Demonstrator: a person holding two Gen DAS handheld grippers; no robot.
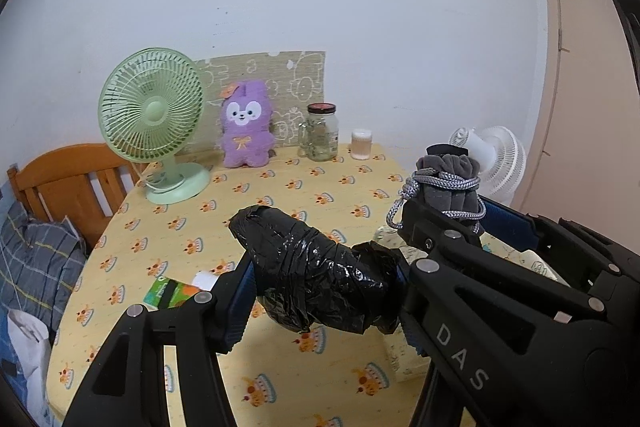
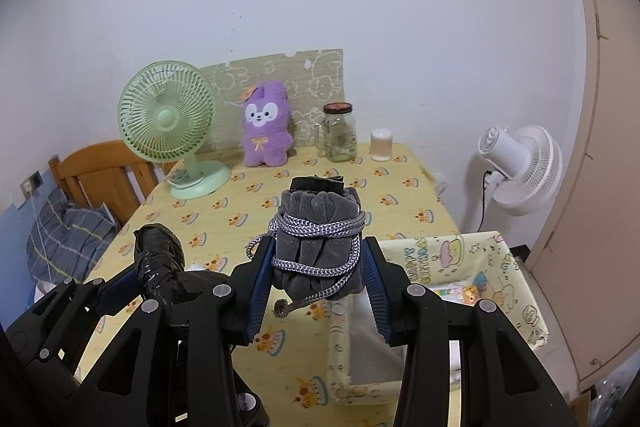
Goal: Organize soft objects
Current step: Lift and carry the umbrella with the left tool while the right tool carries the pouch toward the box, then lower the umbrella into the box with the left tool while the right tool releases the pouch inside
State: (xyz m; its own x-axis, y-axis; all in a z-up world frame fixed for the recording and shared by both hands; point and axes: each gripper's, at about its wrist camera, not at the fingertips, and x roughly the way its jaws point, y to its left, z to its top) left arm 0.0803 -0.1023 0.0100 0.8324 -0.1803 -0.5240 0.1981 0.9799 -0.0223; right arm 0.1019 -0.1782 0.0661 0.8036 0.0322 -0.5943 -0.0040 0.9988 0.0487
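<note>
Clearly, the left gripper [image 1: 324, 291] pinches a crinkled, glossy black plastic bundle [image 1: 316, 271], while the right gripper [image 2: 318, 271] squeezes a grey velvet pouch [image 2: 318, 247] wound with silvery cord.

A home bedroom: wooden bed frame [image 2: 108, 171], plush toy [image 2: 266, 125], desk fan [image 2: 168, 119].

Black plastic bundle [image 1: 316, 279]: its near end is hidden behind the left gripper [image 1: 326, 291] pads. In right wrist view only its far tip shows; rest is behind gripper frames. Grey drawstring pouch [image 2: 318, 247]: sides covered by blue pads [image 2: 259, 287]; contents can't tell. Fabric bin [image 2: 496, 267]: near wall partly behind right gripper [image 2: 318, 285]; inside mostly hidden. Green packet [image 1: 170, 291] half behind a finger; print unreadable. Jar [image 1: 320, 133] label too small. Bedding [image 1: 28, 259] cut by left edge.
</note>
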